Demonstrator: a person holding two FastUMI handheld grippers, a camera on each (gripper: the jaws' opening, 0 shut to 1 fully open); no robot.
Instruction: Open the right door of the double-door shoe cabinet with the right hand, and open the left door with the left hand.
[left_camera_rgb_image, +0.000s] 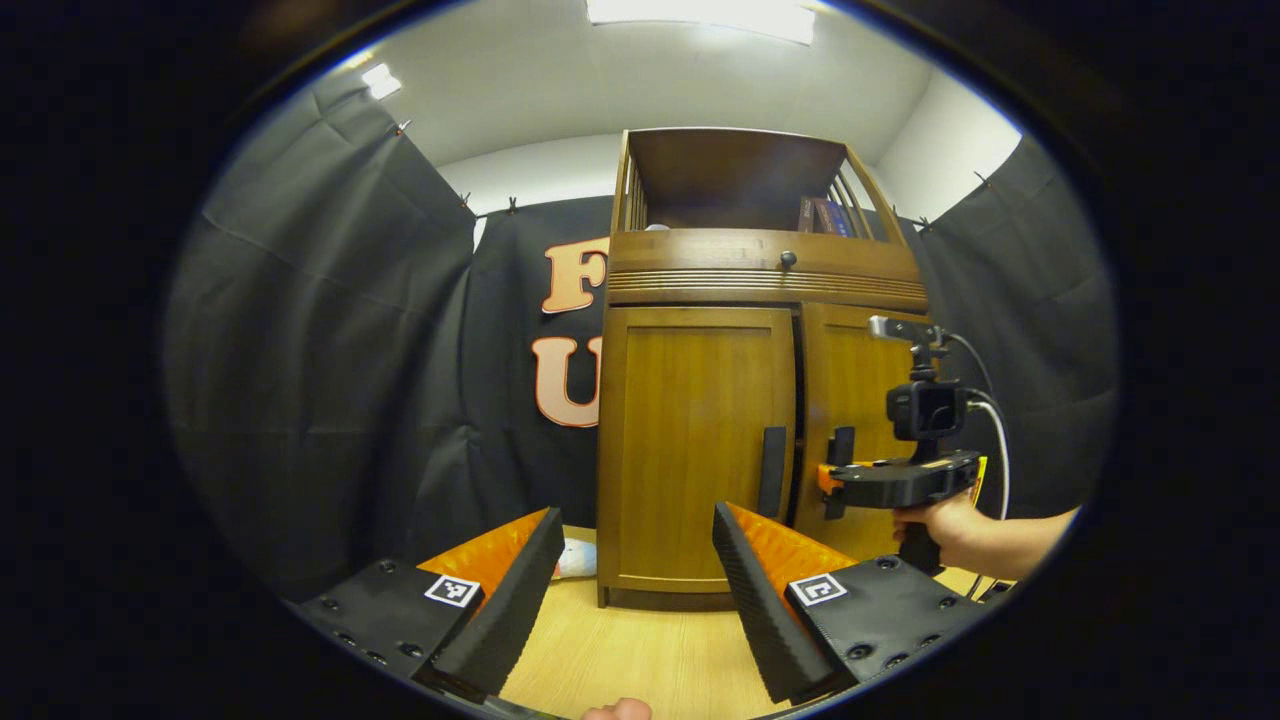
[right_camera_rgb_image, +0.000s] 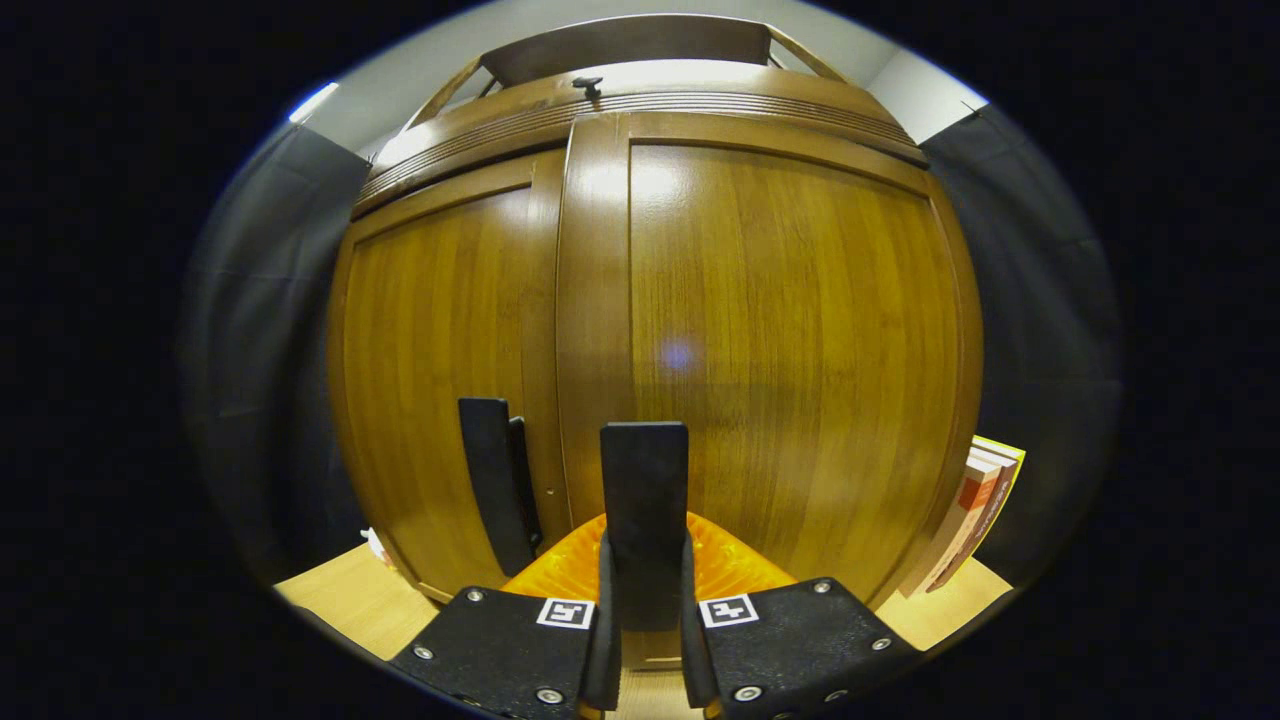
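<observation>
The shoe cabinet (left_camera_rgb_image: 700, 440) stood on the wooden counter (left_camera_rgb_image: 640, 660) against the black cloth; it had two doors, both closed, and two dark upright handles, one on each door beside the middle seam; above them sat one drawer with a single small knob (left_camera_rgb_image: 788, 259), and an open top shelf holding a few books (left_camera_rgb_image: 825, 215). The left tool (left_camera_rgb_image: 635, 570) hung back from the cabinet, its fingers spread wide with nothing between them. The right tool (right_camera_rgb_image: 645, 600) was up against the right door (right_camera_rgb_image: 800, 340), its two fingers pressed onto the right handle (right_camera_rgb_image: 644, 490); the left handle (right_camera_rgb_image: 490, 480) on the left door (right_camera_rgb_image: 440, 380) stood untouched just beside it. More books (right_camera_rgb_image: 975, 510) leaned at the cabinet's right side.
</observation>
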